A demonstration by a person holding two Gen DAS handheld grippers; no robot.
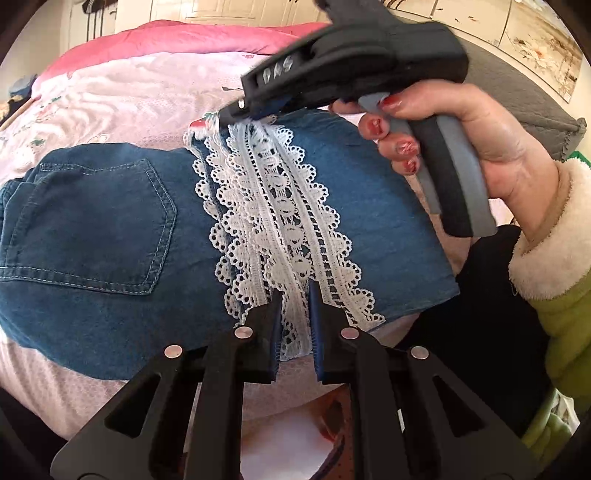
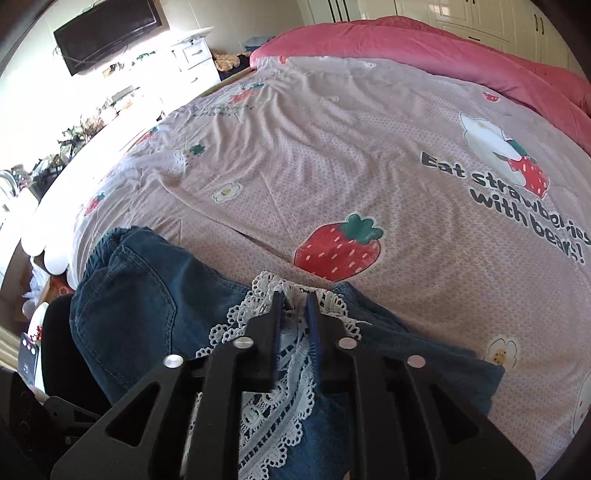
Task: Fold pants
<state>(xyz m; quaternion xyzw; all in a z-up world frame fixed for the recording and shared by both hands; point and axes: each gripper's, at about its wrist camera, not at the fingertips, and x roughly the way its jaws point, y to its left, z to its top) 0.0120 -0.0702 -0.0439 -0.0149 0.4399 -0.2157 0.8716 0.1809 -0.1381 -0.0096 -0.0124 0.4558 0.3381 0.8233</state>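
Blue denim pants lie folded on the pink bed, back pocket up at the left. A white lace hem runs across their middle. My left gripper has its fingers a narrow gap apart with the near end of the lace between them. My right gripper sits at the far end of the lace, fingers a narrow gap apart with lace bunched between them. It also shows in the left wrist view, held by a hand with red nails.
The bed has a pink strawberry-print cover with much bare room beyond the pants. A rolled red-pink duvet lies at the far end. A TV and white drawers stand left of the bed.
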